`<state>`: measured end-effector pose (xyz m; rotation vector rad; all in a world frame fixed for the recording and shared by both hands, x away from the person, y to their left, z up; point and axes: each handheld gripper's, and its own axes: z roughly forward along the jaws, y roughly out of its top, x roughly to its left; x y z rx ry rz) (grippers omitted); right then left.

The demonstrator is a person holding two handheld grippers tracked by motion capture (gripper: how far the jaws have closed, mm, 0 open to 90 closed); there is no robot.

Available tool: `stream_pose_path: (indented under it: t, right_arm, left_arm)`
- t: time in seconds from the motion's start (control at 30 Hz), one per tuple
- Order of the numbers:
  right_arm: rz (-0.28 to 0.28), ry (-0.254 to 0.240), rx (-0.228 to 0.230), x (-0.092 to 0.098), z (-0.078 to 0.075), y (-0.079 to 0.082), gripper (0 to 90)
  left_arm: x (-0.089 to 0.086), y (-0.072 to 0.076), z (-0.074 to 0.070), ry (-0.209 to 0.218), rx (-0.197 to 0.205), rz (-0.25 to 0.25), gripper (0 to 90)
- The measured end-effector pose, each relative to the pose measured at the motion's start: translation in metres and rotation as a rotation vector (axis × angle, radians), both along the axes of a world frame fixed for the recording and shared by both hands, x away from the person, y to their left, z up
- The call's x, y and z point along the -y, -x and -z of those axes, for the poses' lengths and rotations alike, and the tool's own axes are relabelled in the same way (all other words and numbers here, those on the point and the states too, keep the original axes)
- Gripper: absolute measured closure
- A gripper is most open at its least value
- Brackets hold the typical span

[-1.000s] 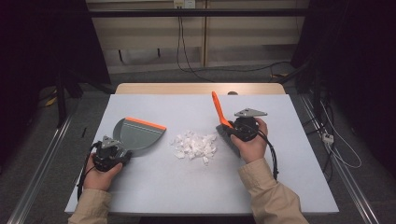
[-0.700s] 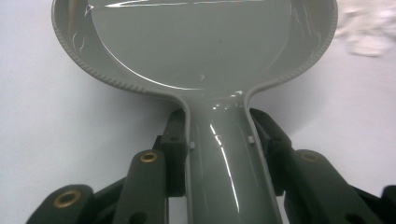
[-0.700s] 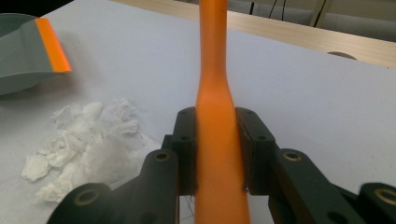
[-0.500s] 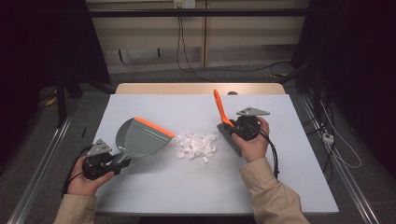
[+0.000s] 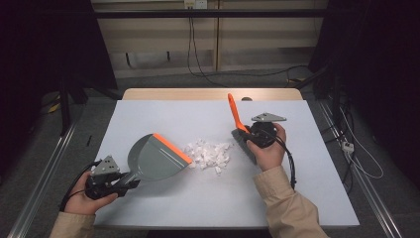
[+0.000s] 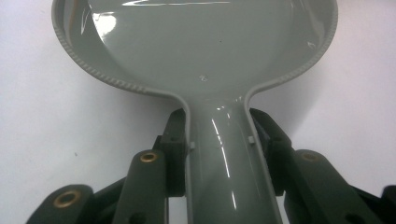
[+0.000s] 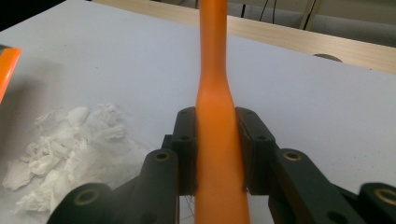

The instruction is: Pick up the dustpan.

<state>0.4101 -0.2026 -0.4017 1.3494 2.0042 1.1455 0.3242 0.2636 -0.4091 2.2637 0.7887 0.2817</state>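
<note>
A grey dustpan (image 5: 153, 158) with an orange lip lies left of a pile of white paper scraps (image 5: 208, 153) in the middle of the table. My left gripper (image 5: 130, 179) is shut on the dustpan's handle (image 6: 219, 154), near the front left edge. An orange-handled brush (image 5: 236, 118) stands just right of the scraps with its dark bristles down. My right gripper (image 5: 247, 135) is shut on the brush handle (image 7: 217, 126). In the right gripper view the scraps (image 7: 65, 149) lie to the left and the pan's orange lip (image 7: 7, 67) shows at the left edge.
The pale grey table (image 5: 198, 114) has a wooden strip (image 5: 213, 93) along its far edge. Cables trail on the floor behind and to the right of the table. Metal rails run along both sides.
My left hand has drawn back toward the front left corner and the dustpan has swung with it, its orange lip now close to the scraps. The right hand and brush have stayed put.
</note>
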Motion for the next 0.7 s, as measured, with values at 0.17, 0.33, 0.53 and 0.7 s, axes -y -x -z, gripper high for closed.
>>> stream_pose_path:
  t: [0.17, 0.33, 0.53, 0.7]
  right_arm:
    - [0.012, 0.04, -0.006, -0.003, 0.005, -0.005, 71.7]
    - [0.008, 0.057, -0.038, -0.006, 0.014, -0.012, 71.6]
    - [-0.003, 0.058, -0.042, -0.006, 0.015, -0.014, 71.2]
    - [-0.019, 0.098, -0.066, -0.008, 0.01, -0.011, 58.4]
  left_arm:
    - [-0.001, 0.005, 0.004, -0.014, -0.019, 0.028, 62.6]
    - [0.001, 0.007, 0.007, -0.029, -0.048, 0.059, 62.6]
    - [0.009, 0.006, 0.014, -0.045, -0.065, 0.093, 62.6]
    - [0.01, 0.005, 0.014, -0.043, -0.065, 0.102, 62.5]
